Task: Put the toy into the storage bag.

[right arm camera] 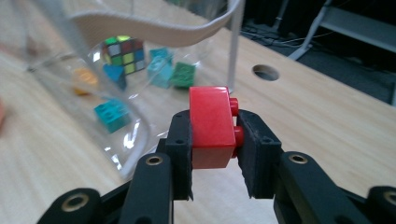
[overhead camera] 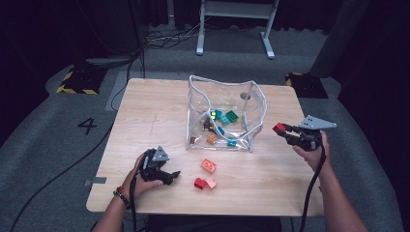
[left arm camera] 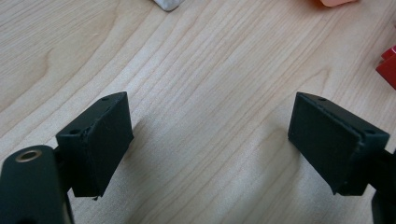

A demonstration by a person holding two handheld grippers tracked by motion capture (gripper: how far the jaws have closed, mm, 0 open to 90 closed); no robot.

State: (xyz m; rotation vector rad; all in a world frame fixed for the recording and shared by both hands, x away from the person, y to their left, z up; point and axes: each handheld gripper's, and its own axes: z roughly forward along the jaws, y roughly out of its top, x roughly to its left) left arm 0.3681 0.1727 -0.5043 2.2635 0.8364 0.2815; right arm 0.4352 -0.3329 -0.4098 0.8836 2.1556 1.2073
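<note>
The table (overhead camera: 154, 116) is pale, matt wood grain. The bag (overhead camera: 256, 104) is clear, glossy plastic. The red brick (right arm camera: 212, 126) is smooth, shiny plastic; the gripper pads (left arm camera: 109, 140) look matt black rubber.

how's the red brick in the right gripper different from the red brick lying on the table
The red brick in the right gripper is clamped between the jaws and raised off the table beside the clear bag; the red brick on the table lies loose, touching a pink brick, near the open left gripper. Both are red studded toy bricks.
</note>
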